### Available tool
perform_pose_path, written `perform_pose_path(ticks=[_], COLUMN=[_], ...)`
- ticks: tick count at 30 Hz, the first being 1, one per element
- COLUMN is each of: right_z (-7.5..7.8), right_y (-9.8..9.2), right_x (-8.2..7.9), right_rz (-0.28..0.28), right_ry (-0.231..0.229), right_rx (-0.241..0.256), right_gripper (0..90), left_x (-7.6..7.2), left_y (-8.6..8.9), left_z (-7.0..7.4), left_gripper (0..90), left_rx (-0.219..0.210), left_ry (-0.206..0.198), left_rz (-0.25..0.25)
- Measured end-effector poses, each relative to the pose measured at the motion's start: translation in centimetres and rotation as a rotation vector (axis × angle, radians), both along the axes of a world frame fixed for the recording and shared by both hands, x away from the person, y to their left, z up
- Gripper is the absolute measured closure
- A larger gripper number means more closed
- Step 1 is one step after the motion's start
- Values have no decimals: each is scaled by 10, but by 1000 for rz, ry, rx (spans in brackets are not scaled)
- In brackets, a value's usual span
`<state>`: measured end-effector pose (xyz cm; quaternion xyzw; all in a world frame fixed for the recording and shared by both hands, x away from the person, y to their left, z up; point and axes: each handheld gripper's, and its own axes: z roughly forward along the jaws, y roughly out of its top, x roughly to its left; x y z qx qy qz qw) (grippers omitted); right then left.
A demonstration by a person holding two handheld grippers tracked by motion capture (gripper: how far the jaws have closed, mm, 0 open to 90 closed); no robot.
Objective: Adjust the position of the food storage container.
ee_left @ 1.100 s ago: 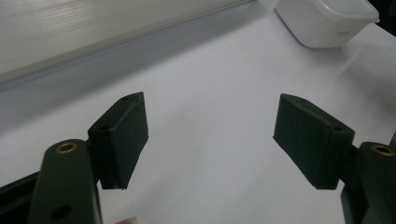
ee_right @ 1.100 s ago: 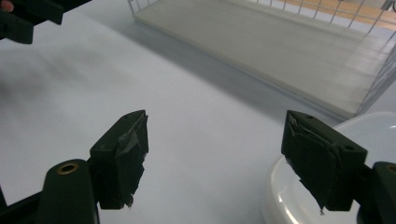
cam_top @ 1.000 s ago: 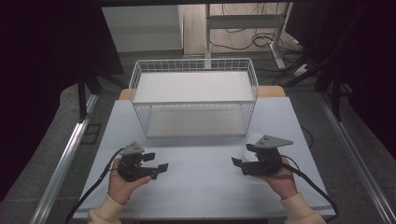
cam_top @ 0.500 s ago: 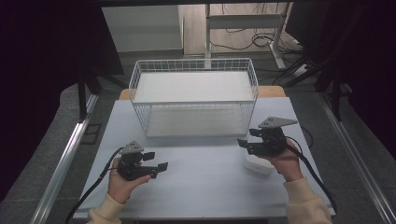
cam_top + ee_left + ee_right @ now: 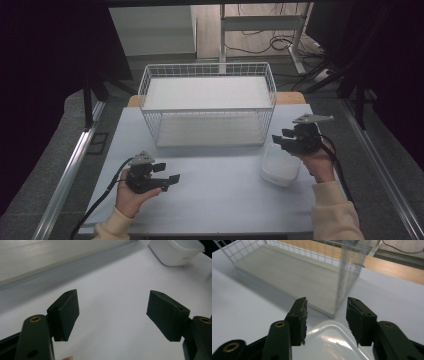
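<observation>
Right gripper [image 5: 286, 138], fingers apart, hovers over the plastic container [image 5: 280, 167] at 5 o'clock of the wire basket [image 5: 208, 107]; closing off-centre could skid it. Left gripper [image 5: 167, 175] fingers apart, idle.

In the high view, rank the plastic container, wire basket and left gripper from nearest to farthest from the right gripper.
1. Plastic container: just below the right gripper, right side.
2. Wire basket: behind and left, table's far middle.
3. Left gripper: across the table, near left.
</observation>
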<state>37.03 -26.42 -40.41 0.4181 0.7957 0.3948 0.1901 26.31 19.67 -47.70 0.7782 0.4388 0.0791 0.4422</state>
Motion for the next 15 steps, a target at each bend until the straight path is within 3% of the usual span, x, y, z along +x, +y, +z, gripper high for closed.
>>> perform_pose_path(ticks=[7, 11, 15], right_z=[-6, -14, -27], right_y=[-34, -43, -58], right_x=[11, 16, 18], right_rz=[-95, -128, -173], right_ry=[16, 39, 79], right_rx=[8, -14, -77], right_gripper=[689, 767, 875], left_x=[1, 0, 0], left_y=[-1, 0, 0], left_z=[-1, -1, 0], left_gripper=[260, 260, 260], left_rx=[1, 2, 7], left_ry=[4, 3, 0], left_rz=[-1, -2, -3])
